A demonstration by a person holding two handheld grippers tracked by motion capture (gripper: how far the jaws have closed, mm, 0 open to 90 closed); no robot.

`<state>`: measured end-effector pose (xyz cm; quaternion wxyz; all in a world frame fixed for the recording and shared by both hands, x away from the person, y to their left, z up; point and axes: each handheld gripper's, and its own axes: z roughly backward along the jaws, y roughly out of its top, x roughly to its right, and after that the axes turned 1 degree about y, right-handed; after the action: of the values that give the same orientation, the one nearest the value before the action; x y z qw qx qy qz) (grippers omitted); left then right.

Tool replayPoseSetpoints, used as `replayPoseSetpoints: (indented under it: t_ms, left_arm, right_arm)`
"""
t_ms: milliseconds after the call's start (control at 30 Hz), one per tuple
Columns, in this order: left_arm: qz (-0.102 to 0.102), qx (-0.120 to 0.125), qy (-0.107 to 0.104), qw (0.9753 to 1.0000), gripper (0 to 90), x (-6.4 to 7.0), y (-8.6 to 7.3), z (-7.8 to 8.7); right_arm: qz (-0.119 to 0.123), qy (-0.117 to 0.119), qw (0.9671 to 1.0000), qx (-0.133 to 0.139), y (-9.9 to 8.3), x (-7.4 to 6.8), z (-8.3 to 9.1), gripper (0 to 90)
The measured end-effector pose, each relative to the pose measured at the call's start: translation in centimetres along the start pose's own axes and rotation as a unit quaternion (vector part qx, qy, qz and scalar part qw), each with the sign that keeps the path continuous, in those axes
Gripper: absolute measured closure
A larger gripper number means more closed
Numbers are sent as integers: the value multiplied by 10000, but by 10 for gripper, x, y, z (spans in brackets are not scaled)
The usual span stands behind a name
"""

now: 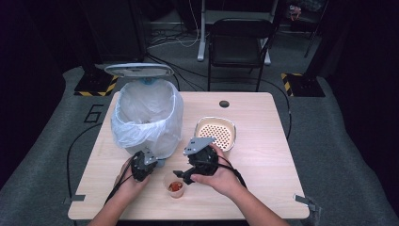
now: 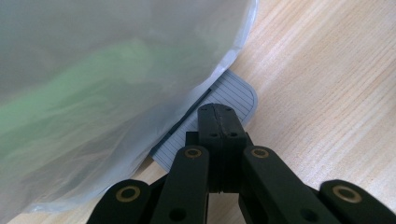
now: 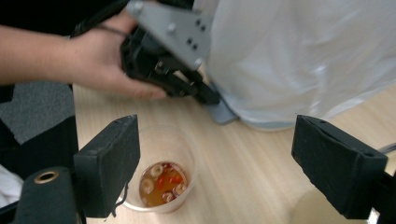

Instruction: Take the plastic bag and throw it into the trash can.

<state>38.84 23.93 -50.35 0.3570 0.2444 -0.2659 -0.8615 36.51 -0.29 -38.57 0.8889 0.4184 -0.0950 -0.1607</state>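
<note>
**Closing in on the cup from above**

Hovering with its jaws spread wide, the right gripper [image 1: 181, 176] has the clear cup [image 3: 161, 179] of reddish soup low and left of its open gap, standing upright on the table [image 1: 263, 155]. The left gripper [image 2: 219, 119], jaws pressed together, rests on the bin's pedal [image 2: 238, 93]. The right gripper view shows the cup's contents; the high view shows the bin [image 1: 148, 117] lid raised and a strainer bowl [image 1: 216, 133] just beyond.
</note>
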Motion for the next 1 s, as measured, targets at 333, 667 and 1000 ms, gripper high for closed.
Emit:
replayPoseSetpoints:
  t_ms: [333,667,1000]
  left_arm:
    - [53,13,-6,10000,900,0,0,0]
    - [66,-26,-146,9999,900,0,0,0]
    - [33,1,-45,10000,900,-1,0,0]
  right_arm:
    - [-74,271,9996,-25,-17,-17,-22,136]
    - [91,426,9989,-194,-27,-27,-46,91]
    - [160,363,9984,-402,-34,-31,-64,110]
